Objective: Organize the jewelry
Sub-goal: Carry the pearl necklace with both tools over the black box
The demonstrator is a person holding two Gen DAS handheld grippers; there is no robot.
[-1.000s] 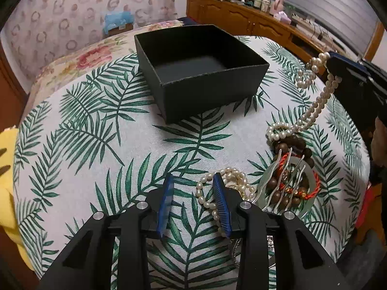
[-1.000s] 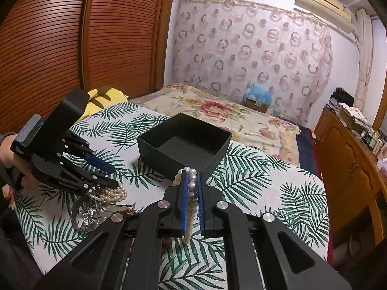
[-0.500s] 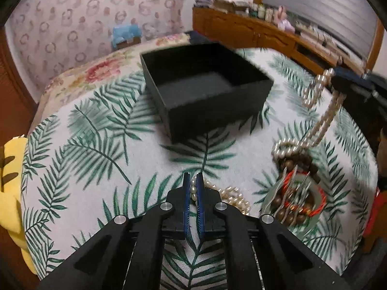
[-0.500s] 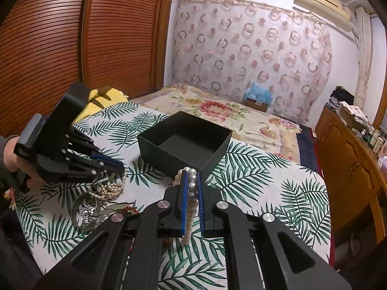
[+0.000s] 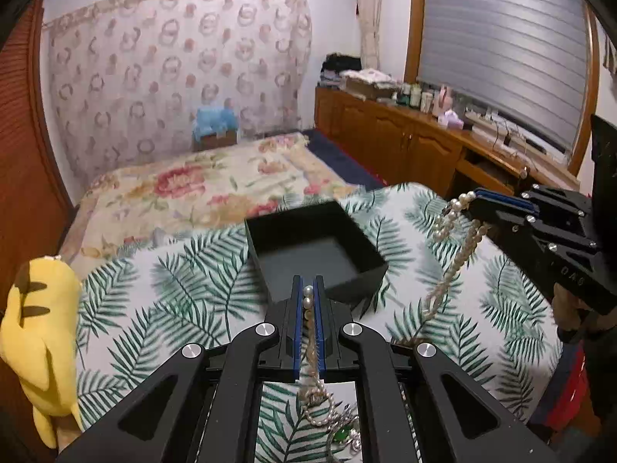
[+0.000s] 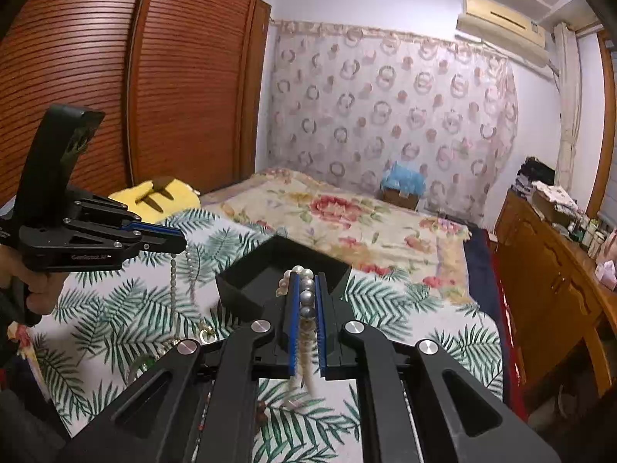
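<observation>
While both grippers are raised above the bench [image 5: 127, 308], a pearl strand is pinched in each. The jaws of the left gripper [image 5: 308, 289] are closed narrowly on a small-pearl necklace [image 5: 307, 301], whose strands hang down toward the bench's near edge, where a green-stoned silver piece [image 5: 341, 435] lies. The jaws of the right gripper [image 6: 307, 281] are likewise closed on a larger pearl strand [image 6: 307, 296] (its beads are seen stacked between the blue pads), and this strand is seen in the left view dangling down toward the bench surface [image 5: 455, 262]. An open black box [image 5: 314, 249] is set near the middle of the leaf-patterned bench, apart from both grippers. A yellow plush toy [image 5: 36, 332] is seen at the bench's left edge.
</observation>
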